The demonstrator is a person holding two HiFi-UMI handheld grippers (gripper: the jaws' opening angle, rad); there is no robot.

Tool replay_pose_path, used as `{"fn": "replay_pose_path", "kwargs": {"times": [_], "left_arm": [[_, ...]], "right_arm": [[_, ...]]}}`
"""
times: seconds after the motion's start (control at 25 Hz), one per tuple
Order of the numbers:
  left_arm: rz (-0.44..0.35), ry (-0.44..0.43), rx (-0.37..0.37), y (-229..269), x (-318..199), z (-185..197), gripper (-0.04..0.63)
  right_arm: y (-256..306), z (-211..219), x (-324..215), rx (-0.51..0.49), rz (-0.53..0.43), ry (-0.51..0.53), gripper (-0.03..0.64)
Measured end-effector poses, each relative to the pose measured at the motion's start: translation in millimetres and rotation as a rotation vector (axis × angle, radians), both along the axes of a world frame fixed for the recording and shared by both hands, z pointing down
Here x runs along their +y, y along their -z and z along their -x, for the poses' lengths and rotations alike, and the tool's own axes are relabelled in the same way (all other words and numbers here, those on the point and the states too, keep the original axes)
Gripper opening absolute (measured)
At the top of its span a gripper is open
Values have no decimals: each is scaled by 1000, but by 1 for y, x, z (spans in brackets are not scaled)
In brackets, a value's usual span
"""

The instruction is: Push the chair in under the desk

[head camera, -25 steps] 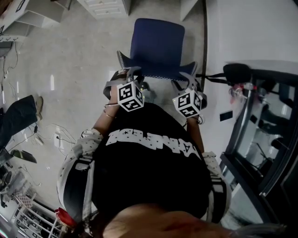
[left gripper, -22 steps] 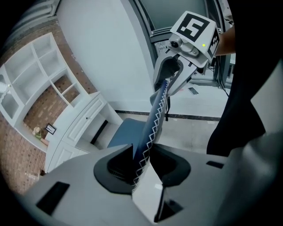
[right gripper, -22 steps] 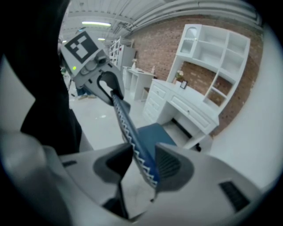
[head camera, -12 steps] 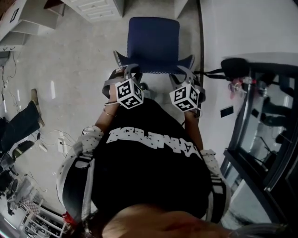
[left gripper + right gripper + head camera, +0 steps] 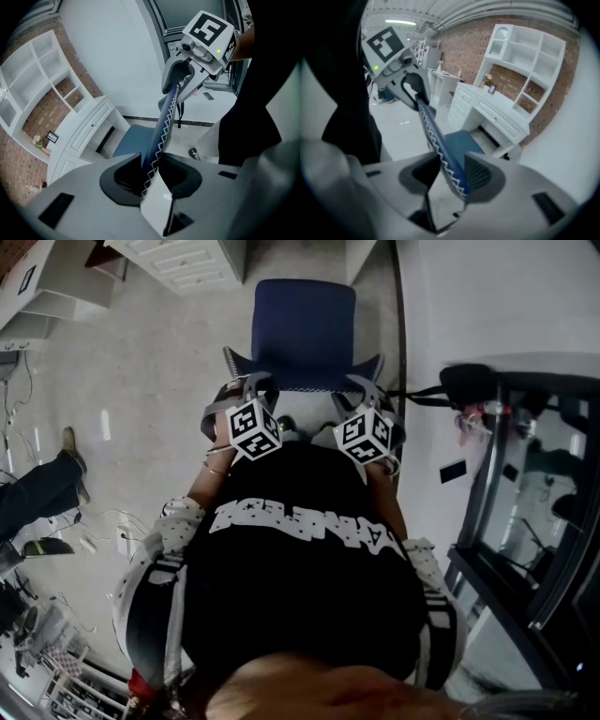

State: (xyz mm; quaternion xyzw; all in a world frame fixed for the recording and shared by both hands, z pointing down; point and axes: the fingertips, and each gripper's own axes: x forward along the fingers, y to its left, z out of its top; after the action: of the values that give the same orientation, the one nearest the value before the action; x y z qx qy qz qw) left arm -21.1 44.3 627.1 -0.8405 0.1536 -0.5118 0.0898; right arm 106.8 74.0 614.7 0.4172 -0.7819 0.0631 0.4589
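Observation:
The chair has a blue seat (image 5: 305,320) and a dark blue backrest (image 5: 305,385) with white zigzag stitching, facing the white desk (image 5: 187,254) at the top of the head view. My left gripper (image 5: 246,388) is shut on the left end of the backrest's top edge, and my right gripper (image 5: 362,386) on its right end. In the left gripper view the backrest edge (image 5: 161,126) runs between my jaws (image 5: 150,173) up to the right gripper (image 5: 180,79). The right gripper view shows the same edge (image 5: 436,136) in my jaws (image 5: 450,176), with the desk (image 5: 497,112) beyond.
A black metal frame (image 5: 525,521) stands close on the right, with a dark object (image 5: 473,381) on a white surface beside the chair. Someone's leg (image 5: 37,488) and floor cables (image 5: 103,521) are at the left. White shelves (image 5: 525,61) hang on a brick wall above the desk.
Both grippers and the chair have moved forward toward the desk; more of the desk front shows at the top of the head view. Both grips are unchanged.

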Motion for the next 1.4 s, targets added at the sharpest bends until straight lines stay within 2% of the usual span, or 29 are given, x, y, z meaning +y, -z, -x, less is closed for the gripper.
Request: {"fn": "replay_pose_path", "kwargs": {"times": [0.56,0.84,1.4], "left_arm": [[13,103,-42,-6,-32,-12,153],[9,118,-54,-7,-38,-15,153],[-8,167,-99,-9,-47,-13,155]], "right_arm": [[-7,-11,-34,-12,16,111,175],[-14,-16,-41,4,17,192,175],[-15,-8,-49,-44,56,291,170]]}}
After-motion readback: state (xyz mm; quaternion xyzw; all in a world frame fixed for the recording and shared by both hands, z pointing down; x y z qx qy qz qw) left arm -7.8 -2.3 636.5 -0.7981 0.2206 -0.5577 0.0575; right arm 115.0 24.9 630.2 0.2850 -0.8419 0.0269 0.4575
